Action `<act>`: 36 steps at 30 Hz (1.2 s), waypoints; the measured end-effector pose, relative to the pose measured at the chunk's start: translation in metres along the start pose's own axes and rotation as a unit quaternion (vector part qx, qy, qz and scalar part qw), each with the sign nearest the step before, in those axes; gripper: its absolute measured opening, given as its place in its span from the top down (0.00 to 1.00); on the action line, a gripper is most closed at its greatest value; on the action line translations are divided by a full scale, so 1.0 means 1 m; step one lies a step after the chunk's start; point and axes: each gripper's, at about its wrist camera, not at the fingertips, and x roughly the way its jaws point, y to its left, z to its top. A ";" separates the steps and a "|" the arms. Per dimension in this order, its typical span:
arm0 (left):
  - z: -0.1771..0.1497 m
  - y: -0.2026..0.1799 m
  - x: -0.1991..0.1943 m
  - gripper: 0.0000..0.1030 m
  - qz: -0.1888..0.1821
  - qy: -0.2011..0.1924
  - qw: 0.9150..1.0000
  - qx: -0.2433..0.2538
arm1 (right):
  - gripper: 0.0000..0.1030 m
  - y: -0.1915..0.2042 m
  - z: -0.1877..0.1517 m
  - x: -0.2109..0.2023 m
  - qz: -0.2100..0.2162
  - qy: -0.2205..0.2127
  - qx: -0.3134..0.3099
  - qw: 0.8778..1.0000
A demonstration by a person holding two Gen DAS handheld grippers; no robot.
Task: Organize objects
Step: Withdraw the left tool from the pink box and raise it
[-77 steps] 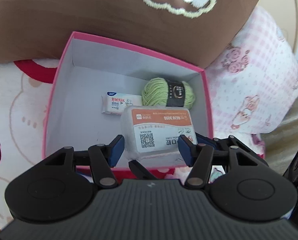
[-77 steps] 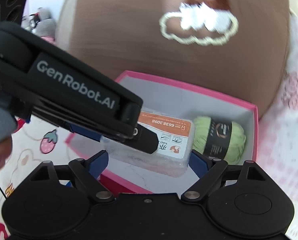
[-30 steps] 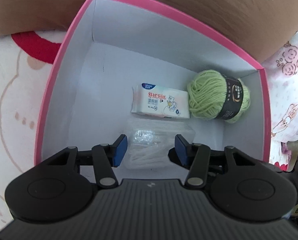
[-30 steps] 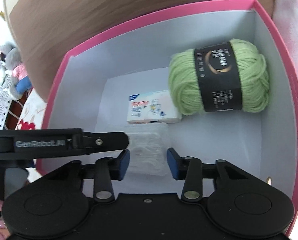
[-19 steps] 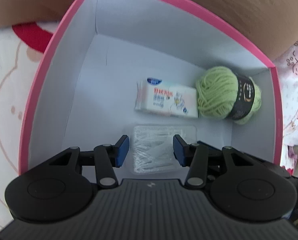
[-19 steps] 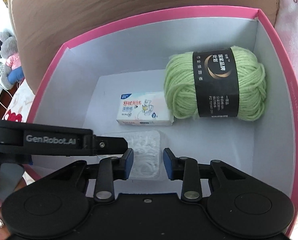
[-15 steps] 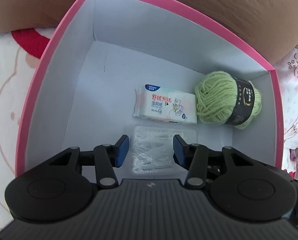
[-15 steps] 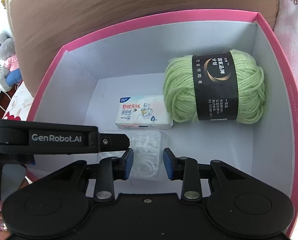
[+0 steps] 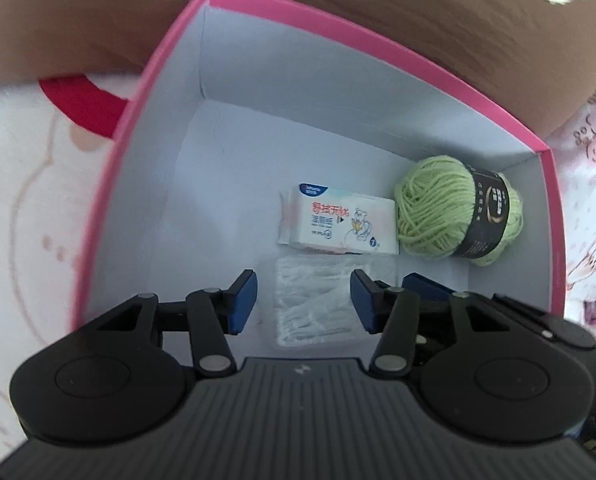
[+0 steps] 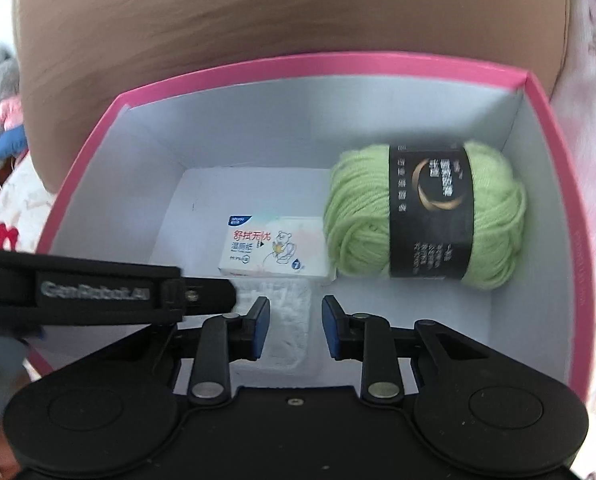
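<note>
A pink box [image 9: 165, 56] with a white inside holds a clear plastic case of white floss picks [image 9: 318, 304], a white wet-wipe pack [image 9: 338, 224] and a green yarn ball [image 9: 458, 216]. The case lies flat on the box floor near the front wall. My left gripper [image 9: 304, 300] is open above it, fingers apart on either side without touching. My right gripper [image 10: 295, 328] is open just over the case [image 10: 285, 320], beside the left gripper's finger [image 10: 97, 292]. The wipe pack [image 10: 273, 252] and yarn [image 10: 422, 216] lie behind it.
A brown cushion [image 9: 338, 12] with a white cloud pattern stands right behind the box [image 10: 298, 64]. The box sits on a white bedsheet [image 9: 29, 184] with pink and red prints. A pink checked pillow [image 9: 590, 184] lies to the right.
The case was held between both grippers above the box, then lowered onto the box floor. Both grippers have opened wider and let it go; both cameras have pulled back slightly.
</note>
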 end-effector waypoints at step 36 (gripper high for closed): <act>-0.067 -0.006 -0.196 0.32 -0.025 -0.038 0.993 0.111 | 0.64 0.049 -0.072 -0.176 0.013 -0.091 -0.104 0.990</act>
